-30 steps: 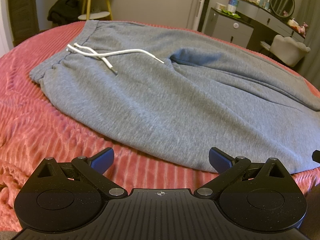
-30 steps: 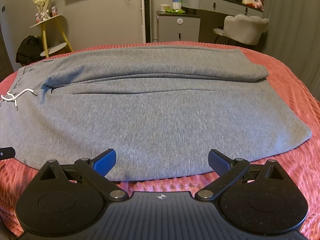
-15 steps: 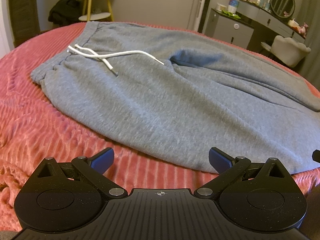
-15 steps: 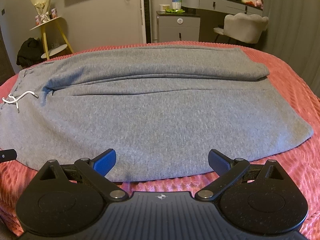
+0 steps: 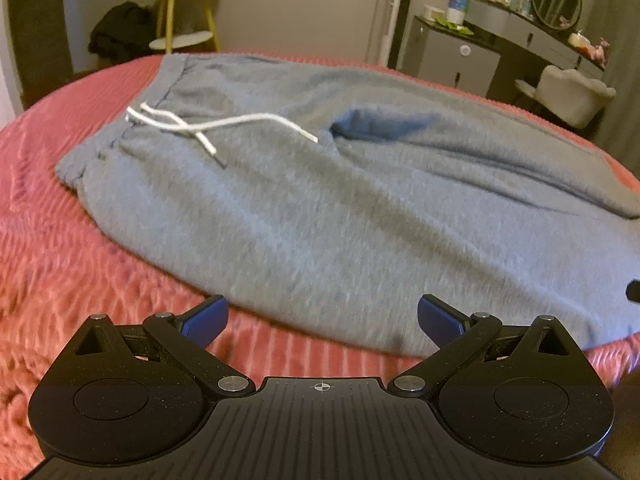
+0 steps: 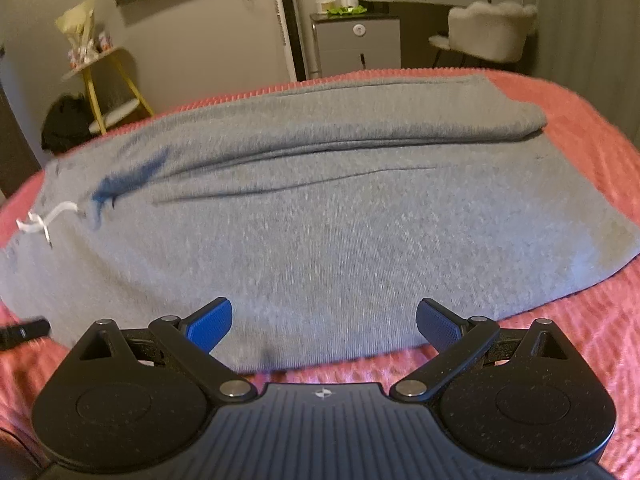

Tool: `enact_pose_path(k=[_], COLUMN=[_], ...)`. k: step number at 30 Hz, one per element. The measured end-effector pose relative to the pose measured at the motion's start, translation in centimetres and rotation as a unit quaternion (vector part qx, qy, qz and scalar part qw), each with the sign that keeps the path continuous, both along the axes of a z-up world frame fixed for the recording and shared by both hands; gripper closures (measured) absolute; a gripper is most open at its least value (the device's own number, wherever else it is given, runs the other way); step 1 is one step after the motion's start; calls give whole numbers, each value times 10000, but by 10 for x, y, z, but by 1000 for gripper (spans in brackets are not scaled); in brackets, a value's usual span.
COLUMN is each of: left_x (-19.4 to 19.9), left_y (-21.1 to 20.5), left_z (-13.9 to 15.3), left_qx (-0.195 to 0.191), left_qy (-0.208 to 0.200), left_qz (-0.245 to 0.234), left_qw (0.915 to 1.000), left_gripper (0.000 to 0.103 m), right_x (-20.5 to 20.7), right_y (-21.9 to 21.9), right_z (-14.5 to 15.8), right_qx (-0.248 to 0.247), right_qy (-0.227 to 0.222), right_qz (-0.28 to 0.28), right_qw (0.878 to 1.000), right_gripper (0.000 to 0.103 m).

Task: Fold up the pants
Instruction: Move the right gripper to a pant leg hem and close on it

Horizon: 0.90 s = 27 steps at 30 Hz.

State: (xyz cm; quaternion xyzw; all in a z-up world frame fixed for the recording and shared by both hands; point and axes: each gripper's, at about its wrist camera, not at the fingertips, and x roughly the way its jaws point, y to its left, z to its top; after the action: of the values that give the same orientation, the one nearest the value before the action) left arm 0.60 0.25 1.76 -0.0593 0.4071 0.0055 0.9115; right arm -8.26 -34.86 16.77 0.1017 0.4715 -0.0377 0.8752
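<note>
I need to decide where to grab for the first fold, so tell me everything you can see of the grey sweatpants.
The grey sweatpants look like soft fleecy knit and lie flat, unfolded, across the ribbed coral-pink bedspread. The gathered waistband is at the left, and its white drawstring trails loose over the front. The two legs run rightwards side by side, the far one slightly bunched along the seam. Both open grippers, left and right, hover at the near edge; neither is gripping the fabric.

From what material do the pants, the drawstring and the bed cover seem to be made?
Pants: grey knit, probably cotton fleece; matte, with a fine heathered speckle and soft folds.
Drawstring: white woven cord, likely cotton; its ends look capped, material unclear.
Bed cover: pinkish-red plush, perhaps chenille or ribbed fleece; raised parallel ridges with a slight sheen.
</note>
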Motion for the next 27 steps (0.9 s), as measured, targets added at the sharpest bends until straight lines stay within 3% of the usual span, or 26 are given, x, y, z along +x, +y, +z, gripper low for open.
enact_pose_path(k=[3, 9, 17, 21, 24, 27], left_x=[12, 74, 151, 160, 167, 174], left_y=[1, -6, 12, 30, 44, 60], left_z=[15, 23, -9, -28, -37, -53], left_qx=[-5, 111, 500, 958, 917, 409], left_qy=[-276, -500, -864, -1071, -1220, -983], left_qz=[279, 768, 1483, 1646, 1794, 1782], left_qw=[9992, 9957, 9839, 9758, 9719, 9782], left_gripper=[0, 0, 0, 0, 0, 0], right_x=[23, 87, 105, 134, 175, 241], right_y=[-27, -76, -90, -98, -125, -153], right_z=[-5, -52, -82, -69, -38, -26], right_qx=[-1, -76, -60, 5, 398, 659], right_qy=[38, 821, 1101, 1588, 768, 188], right_qz=[-386, -860, -833, -605, -1088, -1685], right_qw=[9992, 9929, 9904, 9855, 9903, 9833], right_gripper=[4, 4, 4, 4, 4, 4])
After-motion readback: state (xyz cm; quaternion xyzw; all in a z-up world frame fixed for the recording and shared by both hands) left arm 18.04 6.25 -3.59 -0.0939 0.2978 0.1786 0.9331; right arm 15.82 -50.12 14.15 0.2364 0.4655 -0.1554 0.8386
